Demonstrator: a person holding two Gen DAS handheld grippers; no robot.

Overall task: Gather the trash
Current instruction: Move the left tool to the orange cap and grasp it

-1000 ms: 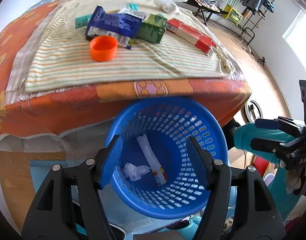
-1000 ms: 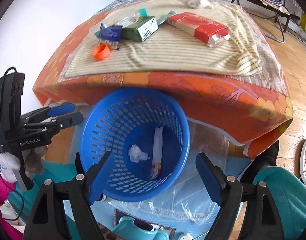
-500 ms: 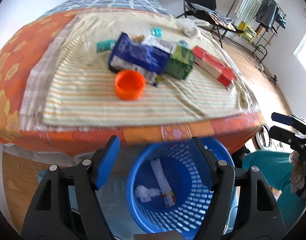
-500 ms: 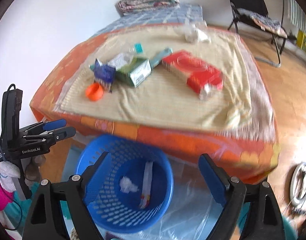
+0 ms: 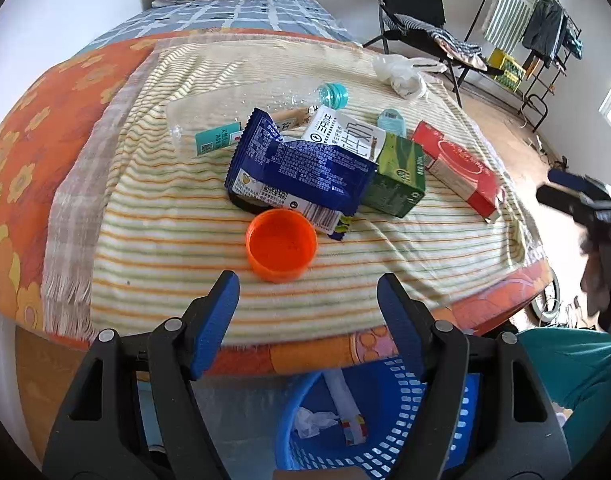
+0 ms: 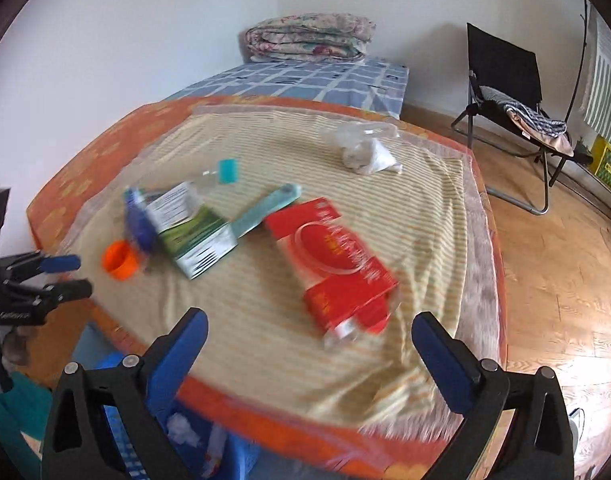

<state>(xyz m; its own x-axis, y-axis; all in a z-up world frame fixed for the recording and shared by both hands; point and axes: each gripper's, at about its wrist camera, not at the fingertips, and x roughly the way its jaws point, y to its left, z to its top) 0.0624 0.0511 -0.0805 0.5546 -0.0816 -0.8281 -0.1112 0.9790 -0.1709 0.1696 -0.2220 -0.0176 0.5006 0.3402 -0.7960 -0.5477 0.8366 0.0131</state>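
Note:
Trash lies on a striped cloth (image 5: 177,240) over the bed. An orange cap (image 5: 281,249) sits just beyond my left gripper (image 5: 309,304), which is open and holds nothing. Behind the cap are a blue wrapper (image 5: 301,168), a green carton (image 5: 397,176), a red box (image 5: 457,168) and a clear bottle with a teal cap (image 5: 333,94). My right gripper (image 6: 309,336) hovers near the red box (image 6: 337,264), its jaws opening with nothing between them. The blue basket (image 5: 369,424) stands on the floor below the bed edge with a white wad and a wrapper inside.
A crumpled clear bag (image 6: 365,148) lies further back on the cloth. A folded quilt (image 6: 309,38) sits at the head of the bed. A black folding chair (image 6: 505,96) stands on the wooden floor to the right.
Both grippers have lifted away from the basket and swung up over the bed edge toward the trash. The right jaws have spread wider.

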